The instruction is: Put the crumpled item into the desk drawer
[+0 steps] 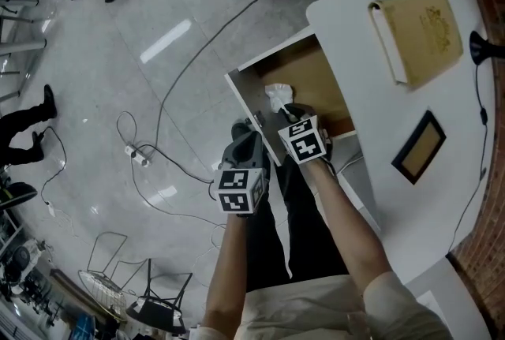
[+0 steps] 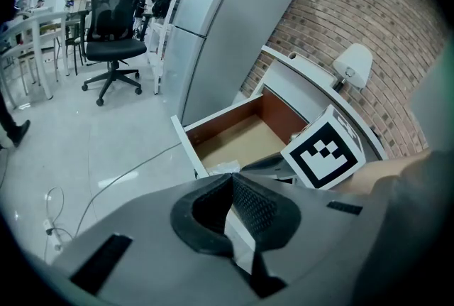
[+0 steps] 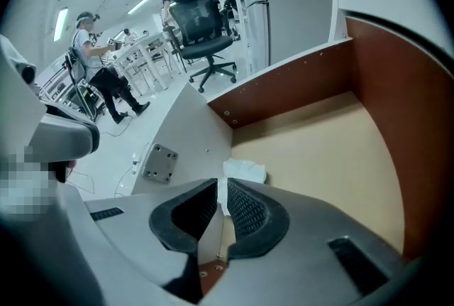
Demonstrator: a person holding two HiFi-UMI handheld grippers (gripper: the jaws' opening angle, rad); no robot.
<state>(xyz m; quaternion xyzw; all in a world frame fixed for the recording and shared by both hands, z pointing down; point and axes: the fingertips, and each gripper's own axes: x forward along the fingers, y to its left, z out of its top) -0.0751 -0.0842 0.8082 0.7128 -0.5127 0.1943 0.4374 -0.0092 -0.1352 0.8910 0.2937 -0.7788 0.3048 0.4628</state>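
The white desk's drawer stands pulled open, its brown floor bare. A crumpled white paper hangs over the drawer's near left corner. My right gripper is shut on it. In the right gripper view a strip of that paper runs down between the nearly closed pads, and the gripper sits just above the drawer floor. My left gripper is beside the drawer's front panel, outside it. In the left gripper view its gripper has the tips touching, and the drawer lies ahead.
On the desk top lie a tan book and a dark-framed panel. Cables and a power strip trail over the floor. An office chair, a grey cabinet and a person are farther off.
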